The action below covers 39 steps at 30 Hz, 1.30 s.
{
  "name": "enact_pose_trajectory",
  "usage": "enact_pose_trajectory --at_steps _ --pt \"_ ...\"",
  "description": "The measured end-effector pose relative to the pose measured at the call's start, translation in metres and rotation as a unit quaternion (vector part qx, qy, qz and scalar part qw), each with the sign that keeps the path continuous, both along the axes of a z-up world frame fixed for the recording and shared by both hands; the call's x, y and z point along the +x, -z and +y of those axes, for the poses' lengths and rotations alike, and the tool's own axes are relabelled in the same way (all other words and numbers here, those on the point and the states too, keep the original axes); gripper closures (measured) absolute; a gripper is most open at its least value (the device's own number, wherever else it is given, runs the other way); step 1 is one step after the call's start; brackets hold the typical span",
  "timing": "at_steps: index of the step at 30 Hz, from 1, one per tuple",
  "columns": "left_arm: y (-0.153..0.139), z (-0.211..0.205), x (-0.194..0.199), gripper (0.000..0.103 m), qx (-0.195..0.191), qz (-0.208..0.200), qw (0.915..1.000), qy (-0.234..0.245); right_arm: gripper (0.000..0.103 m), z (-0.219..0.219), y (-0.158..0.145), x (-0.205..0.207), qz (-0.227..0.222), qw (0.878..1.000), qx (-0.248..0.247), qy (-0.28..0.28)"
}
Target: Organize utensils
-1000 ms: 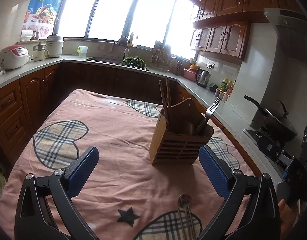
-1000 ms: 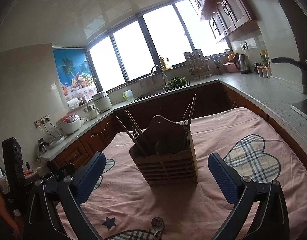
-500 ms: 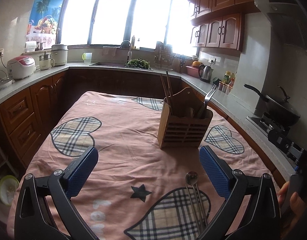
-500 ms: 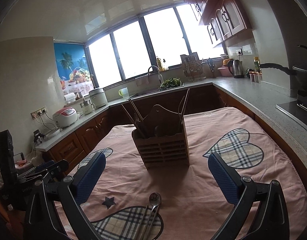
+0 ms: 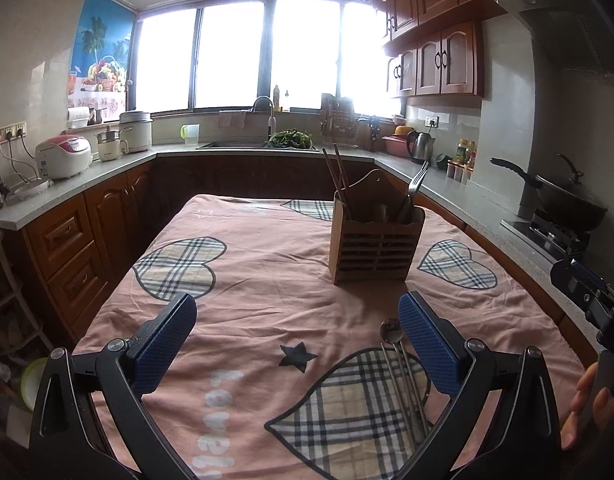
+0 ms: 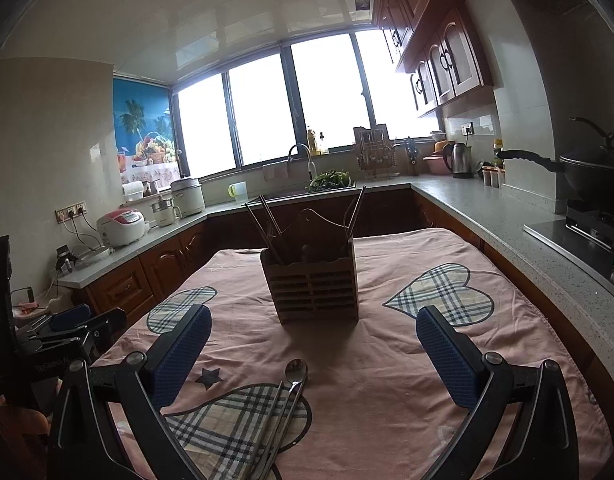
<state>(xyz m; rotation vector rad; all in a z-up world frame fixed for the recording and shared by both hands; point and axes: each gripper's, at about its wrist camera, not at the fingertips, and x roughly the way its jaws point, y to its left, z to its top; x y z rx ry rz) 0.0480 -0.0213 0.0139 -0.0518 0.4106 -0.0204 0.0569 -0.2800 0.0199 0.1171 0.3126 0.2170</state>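
Observation:
A wooden utensil holder [image 5: 375,242] [image 6: 315,286] stands on the pink tablecloth, holding chopsticks [image 5: 339,180] and a fork [image 5: 417,184]. A metal spoon [image 5: 391,330] [image 6: 297,372] and metal chopsticks [image 5: 411,392] [image 6: 273,432] lie on a plaid heart near the table's front. My left gripper [image 5: 297,320] is open and empty, above the front of the table with the spoon just inside its right finger. My right gripper [image 6: 313,334] is open and empty, with the spoon lying between its fingers, toward the left one.
The table [image 5: 267,264] is ringed by a kitchen counter [image 5: 107,164] with a rice cooker [image 5: 63,156], a kettle [image 5: 421,146] and a sink. A wok [image 5: 563,200] sits on the stove at right. My right gripper's body [image 5: 587,292] shows at the left view's right edge.
Both grippers have drawn back from the holder and tilted up; the holder looks farther away and the spoon and chopsticks on the cloth have come fully into view. Both stay open.

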Motion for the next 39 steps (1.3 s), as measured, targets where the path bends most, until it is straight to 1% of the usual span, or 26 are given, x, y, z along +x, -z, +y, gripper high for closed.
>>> enact_pose_trajectory --at_steps 4,8,18,39 --pt "0.006 -0.002 -0.02 0.0 0.015 -0.02 0.9996 -0.011 0.0 0.0 0.006 -0.018 -0.016 1.0 -0.01 0.015" --pt "0.011 -0.001 -0.032 0.0 0.024 -0.03 0.9991 -0.019 0.0 0.005 0.013 -0.032 -0.034 0.999 -0.029 0.025" --pt "0.016 0.004 -0.042 0.0 0.018 -0.036 0.9988 -0.029 0.0 0.011 0.033 -0.038 -0.02 0.999 -0.036 0.019" --pt "0.015 0.007 -0.051 0.0 0.02 -0.037 0.9986 -0.031 0.0 0.015 0.029 -0.047 -0.032 0.999 -0.034 0.019"
